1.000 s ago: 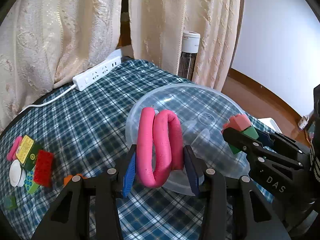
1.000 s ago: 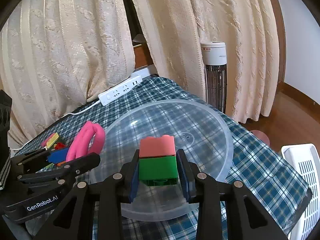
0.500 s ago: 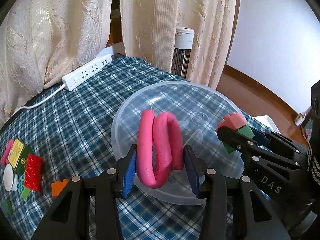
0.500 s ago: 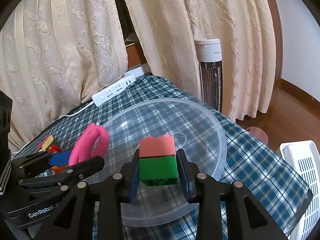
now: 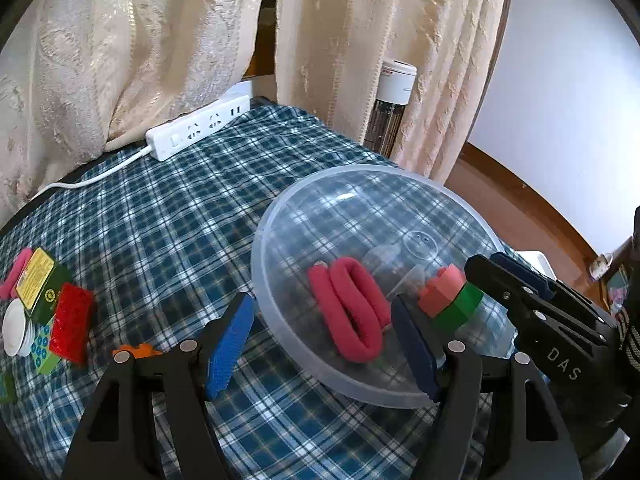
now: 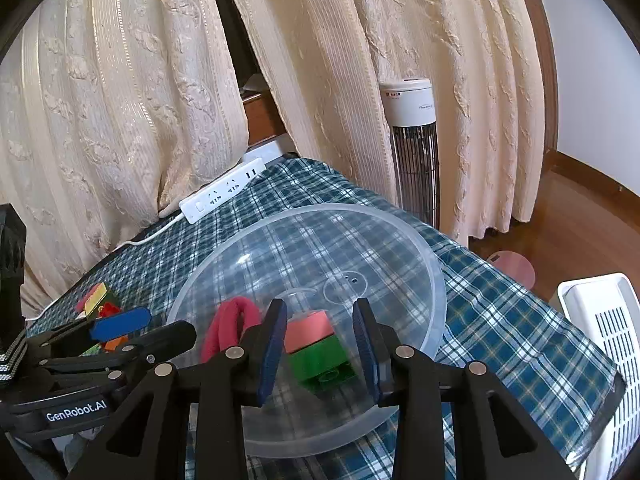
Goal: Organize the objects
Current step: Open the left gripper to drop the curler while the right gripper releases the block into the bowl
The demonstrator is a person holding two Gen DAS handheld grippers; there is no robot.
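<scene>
A clear plastic bowl [image 5: 257,248] [image 6: 436,292] stands on the blue plaid tablecloth. Inside it lies a folded pink foam roller [image 5: 352,312] [image 6: 224,326], free of my left gripper [image 5: 322,344] [image 6: 148,330], whose jaws are opening and stand wide with the bowl's near rim between them. A pink-on-green block [image 6: 316,350] [image 5: 448,300] rests tilted in the bowl. My right gripper [image 6: 320,344] [image 5: 492,270] is over it with jaws opening, and its pads stand off the block's sides.
A red brick [image 5: 72,328], a yellow-green box [image 5: 40,292], white discs [image 5: 14,332] and an orange piece [image 5: 136,350] lie at the table's left. At the back lies a white power strip [image 5: 198,132]. Off the right edge stand a tower fan [image 6: 414,148] and a white basket [image 6: 600,340].
The left jaws have parted and the pink roller has dropped from them into the bowl. The block has left the right pads and now lies tilted in the bowl.
</scene>
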